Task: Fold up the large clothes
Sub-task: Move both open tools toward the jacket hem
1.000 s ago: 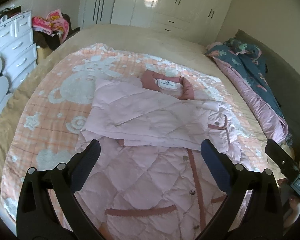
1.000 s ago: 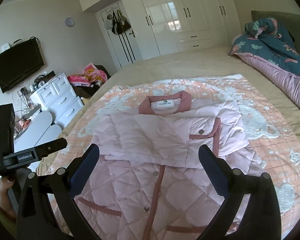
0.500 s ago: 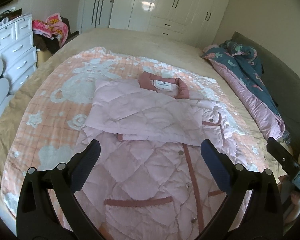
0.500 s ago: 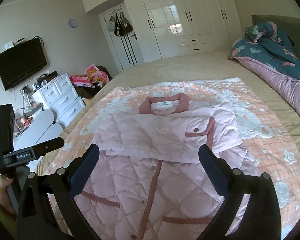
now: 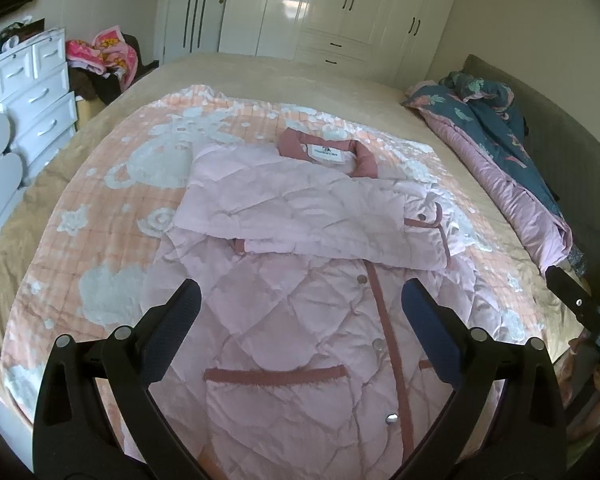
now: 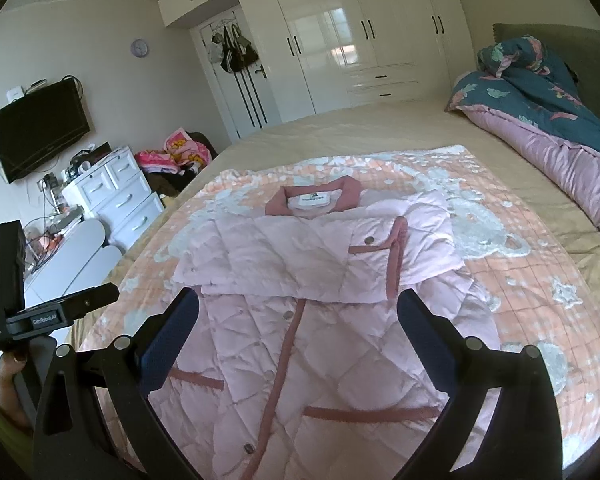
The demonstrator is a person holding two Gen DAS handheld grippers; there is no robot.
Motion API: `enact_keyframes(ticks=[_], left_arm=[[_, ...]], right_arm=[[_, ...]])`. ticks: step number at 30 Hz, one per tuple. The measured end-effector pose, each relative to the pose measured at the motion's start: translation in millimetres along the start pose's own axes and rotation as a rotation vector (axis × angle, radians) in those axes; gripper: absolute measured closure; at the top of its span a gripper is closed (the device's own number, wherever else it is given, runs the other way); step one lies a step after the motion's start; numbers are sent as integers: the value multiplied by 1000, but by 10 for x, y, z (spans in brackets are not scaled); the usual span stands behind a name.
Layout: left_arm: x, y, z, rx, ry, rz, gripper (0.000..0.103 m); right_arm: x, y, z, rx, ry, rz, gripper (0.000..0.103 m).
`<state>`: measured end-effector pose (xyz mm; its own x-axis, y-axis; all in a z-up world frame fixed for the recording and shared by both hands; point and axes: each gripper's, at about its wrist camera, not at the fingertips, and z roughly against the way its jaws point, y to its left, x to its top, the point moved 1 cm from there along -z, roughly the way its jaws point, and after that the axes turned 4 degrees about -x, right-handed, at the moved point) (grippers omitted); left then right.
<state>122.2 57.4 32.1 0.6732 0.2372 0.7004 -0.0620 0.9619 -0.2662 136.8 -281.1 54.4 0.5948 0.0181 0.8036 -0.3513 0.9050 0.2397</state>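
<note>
Both the left gripper (image 5: 300, 320) and right gripper (image 6: 298, 320) hung wide open, holding and touching nothing. The pink quilted coat (image 5: 296, 280) lay at twelve o'clock from each, sleeves folded across its chest.

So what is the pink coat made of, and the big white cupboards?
The coat looks like soft padded fabric with a faint sheen: diamond stitching puffs it up, and the snaps glint like metal. The cupboards look like glossy painted or coated board, since the window's light mirrors on the doors; wood or laminate, I cannot tell. Their handles look dark, perhaps metal.
</note>
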Motion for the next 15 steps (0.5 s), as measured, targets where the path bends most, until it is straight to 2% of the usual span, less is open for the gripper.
enact_keyframes(ticks=[15], left_arm=[[-399,-59,-19,-4,34,-13,9]], right_arm=[[-211,-324,214,-48,3,-23,4]])
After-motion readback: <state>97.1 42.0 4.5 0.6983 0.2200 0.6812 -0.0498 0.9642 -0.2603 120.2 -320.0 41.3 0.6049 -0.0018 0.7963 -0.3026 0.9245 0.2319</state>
